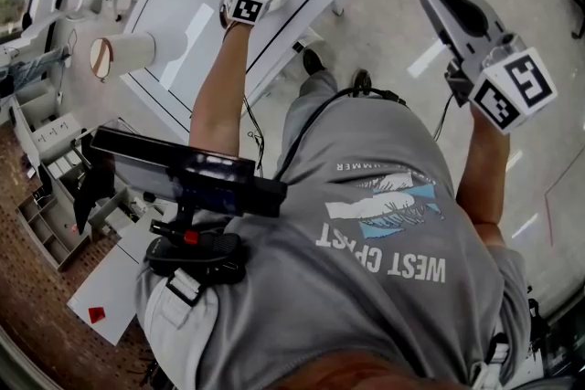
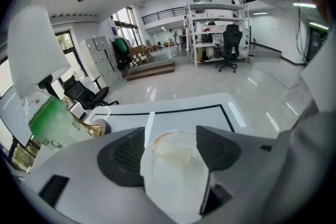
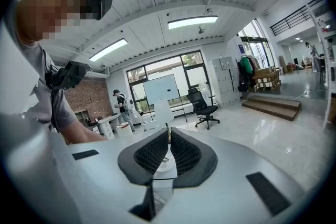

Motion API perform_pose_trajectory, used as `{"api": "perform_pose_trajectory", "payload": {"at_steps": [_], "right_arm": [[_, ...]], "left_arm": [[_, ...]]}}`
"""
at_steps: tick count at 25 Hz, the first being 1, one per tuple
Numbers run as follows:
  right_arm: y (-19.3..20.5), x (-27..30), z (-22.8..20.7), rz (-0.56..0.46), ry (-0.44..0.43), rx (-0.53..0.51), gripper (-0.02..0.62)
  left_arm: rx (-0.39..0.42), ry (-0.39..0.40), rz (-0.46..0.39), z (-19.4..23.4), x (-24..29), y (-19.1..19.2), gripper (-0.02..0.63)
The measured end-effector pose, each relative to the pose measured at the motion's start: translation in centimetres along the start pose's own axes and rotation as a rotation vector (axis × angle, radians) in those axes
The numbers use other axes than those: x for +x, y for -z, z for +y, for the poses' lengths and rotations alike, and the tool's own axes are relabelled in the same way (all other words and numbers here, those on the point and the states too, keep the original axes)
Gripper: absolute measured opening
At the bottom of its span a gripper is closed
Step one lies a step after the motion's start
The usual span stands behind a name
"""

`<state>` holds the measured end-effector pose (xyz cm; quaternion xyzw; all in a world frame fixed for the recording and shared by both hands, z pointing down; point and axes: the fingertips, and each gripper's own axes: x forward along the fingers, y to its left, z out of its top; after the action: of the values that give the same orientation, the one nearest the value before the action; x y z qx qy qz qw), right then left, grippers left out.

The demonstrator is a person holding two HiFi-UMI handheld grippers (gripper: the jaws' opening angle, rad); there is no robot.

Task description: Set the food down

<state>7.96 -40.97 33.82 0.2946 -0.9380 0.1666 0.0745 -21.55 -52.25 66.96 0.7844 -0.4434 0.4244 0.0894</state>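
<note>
**A:** Where's the food?

**B:** The food (image 2: 170,152) is in a white wrapper (image 2: 173,191), held between the jaws of the left gripper (image 2: 170,139). The jaws press on the wrapper from both sides.

**A:** And where is that over the counter?

**B:** It's over the white counter (image 2: 178,118), inside the black line (image 2: 184,109) drawn round the top. It's near the corner at the person's right end of the near edge. I can't tell whether the wrapper touches the top.

**A:** Is anything else on the counter?

**B:** A green bag (image 2: 52,123) stands toward the far edge, to the left in the left gripper view. A white roll (image 1: 123,53) lies at the far edge, close to the left corner.

**A:** What about the other hand?

**B:** The right gripper (image 3: 168,136) is held up on the person's right, well apart from the counter and over the floor. Its jaws are drawn together with only a slit between them, and they hold nothing.
</note>
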Motion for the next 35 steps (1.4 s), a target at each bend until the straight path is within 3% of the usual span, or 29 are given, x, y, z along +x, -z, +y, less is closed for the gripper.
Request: {"api": "perform_pose_trajectory", "payload": {"at_steps": [9,15,20,26,32,35], "right_arm": [[-0.4,-0.7,1.0,-0.032,-0.065,-0.005,0.009],[-1.0,-1.1,2.1,-0.061,-0.136,-0.019,0.008],[-2.2,-1.1,3.4,-0.091,-0.198,-0.040,0.008],[-3.5,-1.4,5.6,-0.117,-0.257,-0.107,0.008],[-4.7,-1.5,7.3,-0.126,-0.307,-0.165,0.008],[-5.4,-2.2,8.8,-0.126,-0.326,-0.188,0.008]], "left_arm": [[-0.002,-0.120,-0.191,1.5,-7.3,-5.8,0.283],[0.014,-0.231,-0.386,2.3,-15.3,-11.8,0.157],[-0.005,-0.309,-0.542,2.8,-23.3,-16.1,0.012],[-0.107,-0.294,-0.726,1.4,-32.9,-19.4,0.008],[-0.164,-0.346,-0.809,-0.3,-40.7,-20.1,0.008],[-0.155,-0.353,-0.834,-1.9,-44.4,-20.8,0.008]]}}
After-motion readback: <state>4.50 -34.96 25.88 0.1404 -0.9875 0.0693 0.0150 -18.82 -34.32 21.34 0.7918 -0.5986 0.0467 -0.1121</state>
